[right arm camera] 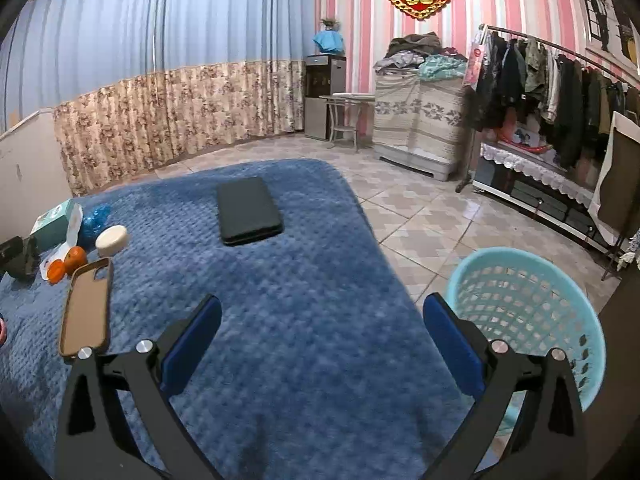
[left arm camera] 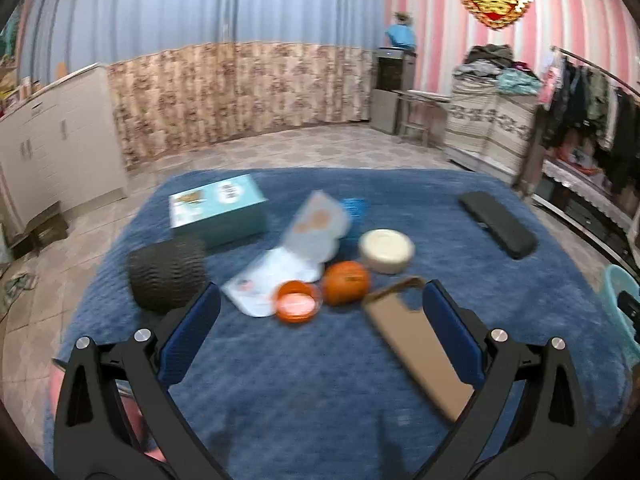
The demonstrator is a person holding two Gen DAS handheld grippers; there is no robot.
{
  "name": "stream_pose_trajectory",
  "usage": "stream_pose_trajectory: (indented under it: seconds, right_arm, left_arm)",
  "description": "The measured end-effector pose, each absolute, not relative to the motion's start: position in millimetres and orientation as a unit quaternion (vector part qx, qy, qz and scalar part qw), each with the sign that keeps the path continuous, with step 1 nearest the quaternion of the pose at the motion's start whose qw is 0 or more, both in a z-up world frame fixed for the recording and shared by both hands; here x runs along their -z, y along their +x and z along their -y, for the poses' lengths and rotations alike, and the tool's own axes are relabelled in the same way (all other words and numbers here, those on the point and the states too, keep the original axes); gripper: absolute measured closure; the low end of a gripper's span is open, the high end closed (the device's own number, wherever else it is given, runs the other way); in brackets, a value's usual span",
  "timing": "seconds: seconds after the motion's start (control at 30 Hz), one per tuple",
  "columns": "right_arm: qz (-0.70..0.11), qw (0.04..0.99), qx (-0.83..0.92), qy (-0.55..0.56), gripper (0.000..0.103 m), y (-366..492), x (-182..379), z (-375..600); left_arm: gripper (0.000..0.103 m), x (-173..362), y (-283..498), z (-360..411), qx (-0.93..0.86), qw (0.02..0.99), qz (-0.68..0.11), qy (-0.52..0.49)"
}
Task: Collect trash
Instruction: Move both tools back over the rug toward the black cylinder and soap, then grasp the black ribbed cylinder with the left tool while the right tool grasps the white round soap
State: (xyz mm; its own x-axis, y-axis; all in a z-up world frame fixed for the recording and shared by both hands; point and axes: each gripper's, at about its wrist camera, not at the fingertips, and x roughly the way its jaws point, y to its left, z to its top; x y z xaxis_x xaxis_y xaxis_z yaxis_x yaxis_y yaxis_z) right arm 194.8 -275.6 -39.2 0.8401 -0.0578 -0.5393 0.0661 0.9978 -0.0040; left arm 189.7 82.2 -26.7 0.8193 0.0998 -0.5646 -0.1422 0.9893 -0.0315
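On the blue blanket-covered table lie a white wrapper, a pale torn packet, a blue crumpled plastic piece, an orange lid and an orange fruit. My left gripper is open and empty, just in front of the lid and wrapper. My right gripper is open and empty over the bare blanket. A light blue mesh basket stands on the floor at the table's right edge, beside the right finger.
A teal box, a dark ribbed ball, a cream round tin, a brown phone case and a black case also lie on the table. Tiled floor, a cabinet and a clothes rack surround it.
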Motion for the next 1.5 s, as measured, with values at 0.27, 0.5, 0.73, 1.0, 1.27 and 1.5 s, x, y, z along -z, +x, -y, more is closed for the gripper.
stream_pose_trajectory:
  seconds: [0.27,0.5,0.73,1.0,1.27,1.5]
  right_arm:
    - [-0.285,0.958,0.018,-0.009,0.004,202.3,43.4,253.8]
    - [-0.295,0.955,0.015,-0.016,0.004,205.4,48.5,248.4]
    - [-0.305,0.952,0.023,-0.020,0.004,208.5,52.6,250.4]
    - [-0.310,0.950,0.021,-0.024,0.004,215.8,55.5,243.0]
    - [-0.312,0.949,-0.005,-0.044,0.004,232.2,54.1,213.2]
    - [-0.315,0.947,-0.036,-0.050,0.004,248.9,53.1,182.1]
  left_arm:
    - [0.005,37.4,198.3,-140.1,-0.121,0.945,-0.299,-0.058]
    - [0.005,50.1,213.5,-171.5,-0.158,0.934,-0.311,-0.076]
    - [0.005,63.0,236.5,-183.0,-0.171,0.922,-0.334,-0.094]
    - [0.005,77.8,252.3,-196.6,-0.196,0.909,-0.353,-0.102]
    - [0.006,83.4,255.5,-207.0,-0.205,0.902,-0.357,-0.130]
    - [0.025,90.3,255.8,-209.3,-0.187,0.895,-0.379,-0.146]
